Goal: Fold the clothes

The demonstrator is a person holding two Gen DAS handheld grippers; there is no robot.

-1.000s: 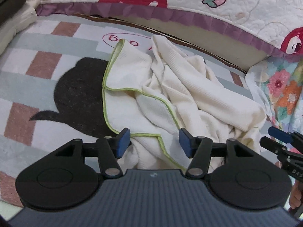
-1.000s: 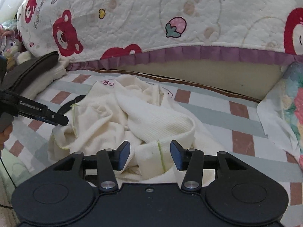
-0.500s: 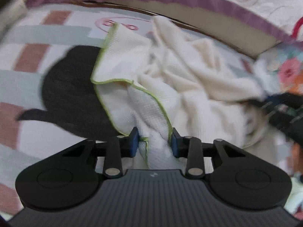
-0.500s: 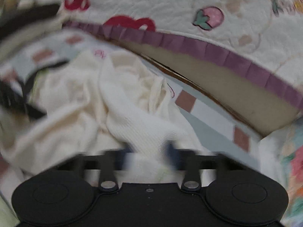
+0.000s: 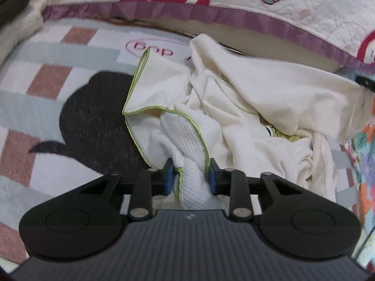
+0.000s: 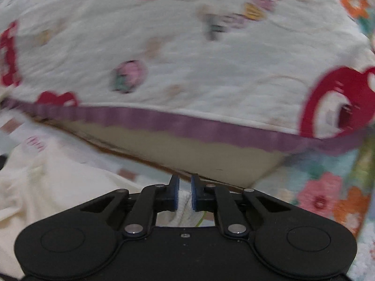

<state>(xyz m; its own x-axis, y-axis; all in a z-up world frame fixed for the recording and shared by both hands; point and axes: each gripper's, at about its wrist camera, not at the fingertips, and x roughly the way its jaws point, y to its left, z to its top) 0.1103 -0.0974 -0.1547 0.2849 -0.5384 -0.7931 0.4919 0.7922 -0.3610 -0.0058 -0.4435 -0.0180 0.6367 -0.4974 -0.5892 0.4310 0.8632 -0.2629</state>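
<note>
Patchwork rug point(image 5: 46, 79) beneath a quilted bedspread point(image 5: 304, 4). Left gripper point(image 5: 191, 175) just clamped on the green-piped edge of the cream garment point(image 5: 234, 117), heaped mid-rug; right gripper point(image 6: 185, 193) just pinched onto another bunch. Best drawn apart evenly, kept low, until taut and flat.

The left gripper point(image 5: 191, 175) tilts downward, jaws clamped on a bunch of cloth point(image 5: 187, 140). The right gripper point(image 6: 185, 193), jaws just closing, pinches cloth too.
</note>
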